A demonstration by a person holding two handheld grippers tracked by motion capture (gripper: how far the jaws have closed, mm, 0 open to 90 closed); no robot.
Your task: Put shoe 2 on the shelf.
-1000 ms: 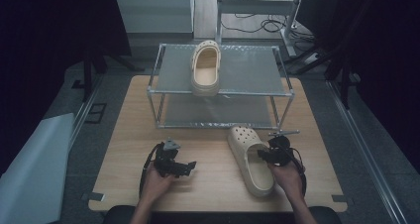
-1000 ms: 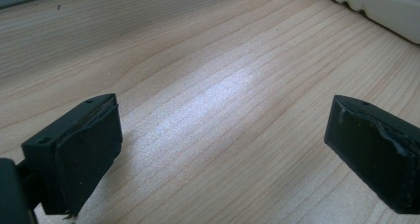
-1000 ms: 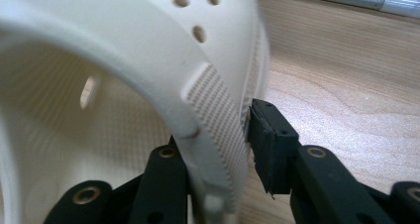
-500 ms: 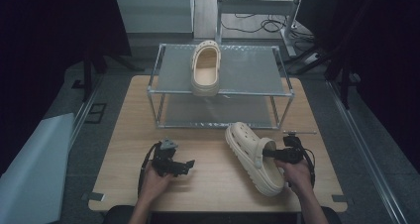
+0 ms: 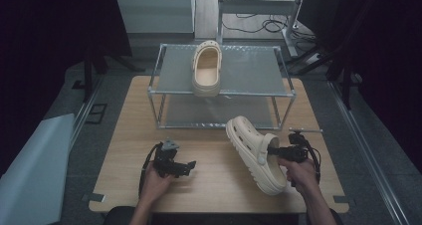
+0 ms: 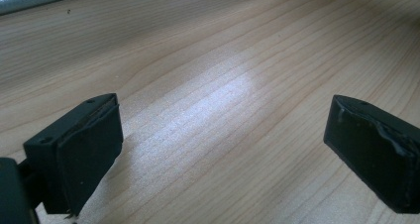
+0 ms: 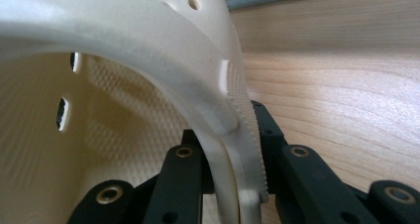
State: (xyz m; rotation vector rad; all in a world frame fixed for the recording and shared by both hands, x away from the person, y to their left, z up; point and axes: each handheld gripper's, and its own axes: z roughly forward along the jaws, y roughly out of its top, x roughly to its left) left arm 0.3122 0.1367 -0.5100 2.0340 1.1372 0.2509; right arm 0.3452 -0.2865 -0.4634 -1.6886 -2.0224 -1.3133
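Clog [image 7: 148,70] wall pinched between both jaws of right gripper [image 5: 276,153], one jaw inside the shoe, one outside, seen close up in right gripper view. Jaws just finished closing on that sidewall. Same clog [image 5: 255,153] tipped on edge, at 4 o'clock on wooden table [image 5: 219,185], toe aimed toward 11. Left gripper [image 5: 185,168] at 7 o'clock, jaws wide apart over bare wood, holding nothing. Farther out at 12, metal rack [image 5: 249,68] carrying second clog [image 5: 206,68] on top shelf. Judged about halfway: one shoe shelved, other gripped but not yet carried over. Contact between lifted sole and table hard to judge. Lower shelf partly hidden behind frame.
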